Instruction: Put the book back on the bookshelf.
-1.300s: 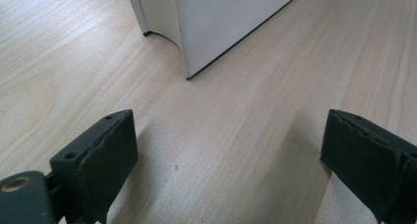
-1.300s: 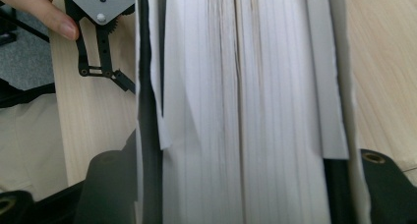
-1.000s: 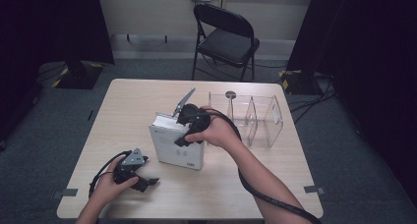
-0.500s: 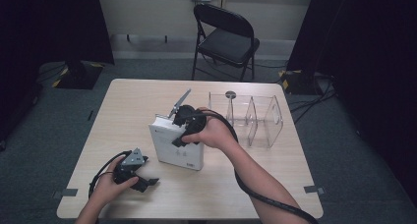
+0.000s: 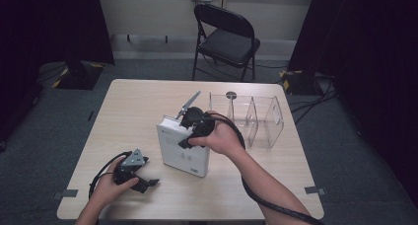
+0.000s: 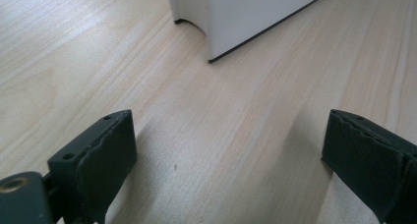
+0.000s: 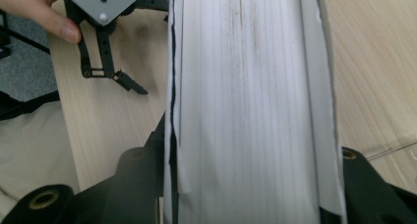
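Here, the thick white book [image 5: 183,148] stands on edge at the middle of the light wooden table [image 5: 133,101], its top leaning toward the far side. The right gripper [image 5: 190,126] grips the book's upper edge; its jaws have just been closing, and in the right gripper view the white page block [image 7: 251,106] sits between them, one black jaw pressed against each cover. The left gripper [image 5: 143,180] rests in the left hand [image 5: 106,190] on the table's near left part, apart from the book, jaws spread wide over bare wood. A clear plastic divided organiser [image 5: 251,119] stands just beyond the right hand [image 5: 222,138].
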The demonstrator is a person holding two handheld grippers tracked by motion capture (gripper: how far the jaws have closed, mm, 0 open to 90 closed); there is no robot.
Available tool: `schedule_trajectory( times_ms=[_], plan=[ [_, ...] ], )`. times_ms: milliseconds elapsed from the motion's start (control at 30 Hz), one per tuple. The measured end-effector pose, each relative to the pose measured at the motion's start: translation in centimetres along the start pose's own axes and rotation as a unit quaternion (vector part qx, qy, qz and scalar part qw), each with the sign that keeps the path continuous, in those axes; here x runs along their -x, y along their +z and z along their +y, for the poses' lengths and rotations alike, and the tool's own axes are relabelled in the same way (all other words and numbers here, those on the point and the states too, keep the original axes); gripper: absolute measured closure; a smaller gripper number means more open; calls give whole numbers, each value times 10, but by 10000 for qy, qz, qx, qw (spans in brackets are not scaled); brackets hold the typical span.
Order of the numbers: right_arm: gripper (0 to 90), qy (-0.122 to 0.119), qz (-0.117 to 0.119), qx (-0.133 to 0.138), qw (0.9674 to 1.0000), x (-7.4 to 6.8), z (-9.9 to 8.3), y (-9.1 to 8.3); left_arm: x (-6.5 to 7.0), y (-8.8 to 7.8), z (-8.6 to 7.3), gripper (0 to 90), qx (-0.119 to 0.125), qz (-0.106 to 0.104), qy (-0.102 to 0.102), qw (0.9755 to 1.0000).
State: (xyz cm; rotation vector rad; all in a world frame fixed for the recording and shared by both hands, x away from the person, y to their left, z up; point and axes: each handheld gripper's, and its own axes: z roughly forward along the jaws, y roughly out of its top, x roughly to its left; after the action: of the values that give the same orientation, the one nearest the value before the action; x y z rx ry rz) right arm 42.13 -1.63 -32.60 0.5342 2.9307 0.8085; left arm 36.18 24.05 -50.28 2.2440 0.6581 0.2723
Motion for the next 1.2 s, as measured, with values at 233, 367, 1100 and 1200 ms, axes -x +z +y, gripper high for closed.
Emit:
schedule_trajectory(
  times_ms=[233, 367, 1100, 1200],
  plan=[
    [517, -12, -26, -5, 10000, -3, -14, -9, 0, 0, 0, 56, 3, -6, -14, 10000],
    [514, 12, -26, 13, 10000, -4, -28, -17, 0, 0, 0, 55, 6, -11, -18, 10000],
    [423, 3, 117, -874, 9961, -1, -10, -7, 0, 0, 0, 51, -9, -16, 16, 10000],
    [462, -2, 155, -1023, 9946, 0, -8, -5, 0, 0, 0, 51, -9, -16, 18, 10000]
  ],
)
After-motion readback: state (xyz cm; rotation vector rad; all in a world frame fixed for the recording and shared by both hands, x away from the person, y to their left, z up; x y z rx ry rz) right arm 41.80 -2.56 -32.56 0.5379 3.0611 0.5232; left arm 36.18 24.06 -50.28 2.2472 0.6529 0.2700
